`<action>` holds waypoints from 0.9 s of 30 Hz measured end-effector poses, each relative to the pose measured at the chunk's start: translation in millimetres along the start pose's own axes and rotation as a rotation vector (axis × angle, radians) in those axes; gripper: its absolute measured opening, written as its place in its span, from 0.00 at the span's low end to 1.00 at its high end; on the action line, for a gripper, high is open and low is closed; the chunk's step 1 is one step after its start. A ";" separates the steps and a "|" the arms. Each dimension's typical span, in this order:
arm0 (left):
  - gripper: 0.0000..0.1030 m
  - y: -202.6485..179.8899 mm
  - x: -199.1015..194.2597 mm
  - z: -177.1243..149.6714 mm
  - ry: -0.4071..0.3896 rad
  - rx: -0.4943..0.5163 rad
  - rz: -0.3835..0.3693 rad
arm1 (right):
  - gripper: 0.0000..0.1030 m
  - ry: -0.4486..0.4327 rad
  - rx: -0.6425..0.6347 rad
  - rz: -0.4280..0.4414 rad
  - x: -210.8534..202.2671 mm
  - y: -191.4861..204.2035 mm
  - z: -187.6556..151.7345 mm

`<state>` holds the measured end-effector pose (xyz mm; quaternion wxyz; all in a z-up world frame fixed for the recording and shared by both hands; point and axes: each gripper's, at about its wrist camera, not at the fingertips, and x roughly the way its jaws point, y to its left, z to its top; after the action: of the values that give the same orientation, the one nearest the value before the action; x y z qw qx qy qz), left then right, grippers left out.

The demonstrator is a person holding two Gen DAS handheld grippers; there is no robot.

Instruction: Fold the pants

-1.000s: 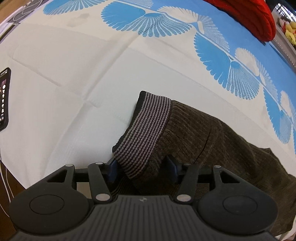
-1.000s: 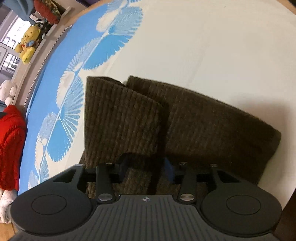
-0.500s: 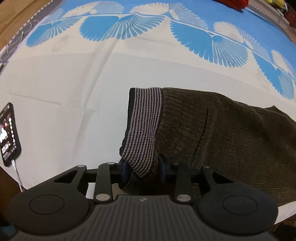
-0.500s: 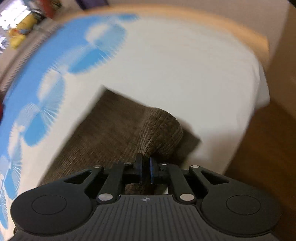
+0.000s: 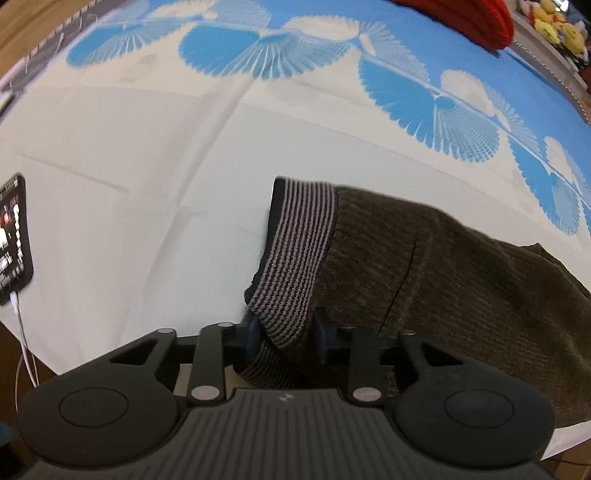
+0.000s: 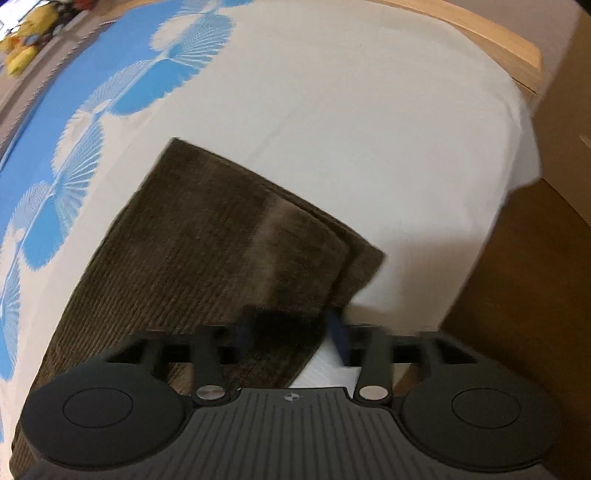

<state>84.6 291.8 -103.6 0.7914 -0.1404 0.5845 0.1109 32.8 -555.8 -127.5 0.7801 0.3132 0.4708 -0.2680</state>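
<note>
Dark brown ribbed pants (image 5: 424, 266) lie on the white bed sheet, with a grey-and-black striped waistband (image 5: 295, 251) at their left end. My left gripper (image 5: 284, 332) has its jaws closed around the near waistband corner. In the right wrist view the folded leg end of the pants (image 6: 229, 236) lies flat near the bed's corner. My right gripper (image 6: 291, 328) is open, its jaws standing on either side of the near hem, and the fabric lies loose between them.
A phone (image 5: 13, 236) with a white cable lies at the bed's left edge. A red knit garment (image 5: 469, 18) and yellow plush toys (image 5: 554, 22) are at the far side. The bed's wooden frame (image 6: 491, 40) and the floor (image 6: 517, 288) lie to the right.
My right gripper was pinched shut on a lifted fold of the pants; it has opened and the fold now lies flat. My left gripper keeps hold of the waistband and has shifted slightly.
</note>
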 end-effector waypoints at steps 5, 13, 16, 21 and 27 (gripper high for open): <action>0.26 5.6 -25.9 -7.6 -0.068 0.006 -0.039 | 0.09 -0.145 -0.085 0.020 -30.5 17.0 3.0; 0.54 0.1 -15.7 -11.0 -0.047 0.138 0.088 | 0.40 -0.090 0.021 -0.165 -10.5 -9.2 16.3; 0.54 0.3 -30.3 -3.7 -0.159 0.124 0.136 | 0.43 -0.186 0.051 -0.161 -26.2 -19.1 23.6; 0.54 -12.7 -36.8 3.9 -0.208 0.109 0.079 | 0.43 -0.114 0.120 -0.091 -16.9 -42.0 26.5; 0.54 -41.3 -28.8 9.6 -0.205 0.173 0.065 | 0.43 -0.051 0.121 -0.070 0.1 -37.5 20.6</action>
<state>98.8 256.2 -69.6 0.8521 -0.0408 0.5123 0.0994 17.8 -595.8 -129.0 0.7615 0.3362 0.4443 -0.3312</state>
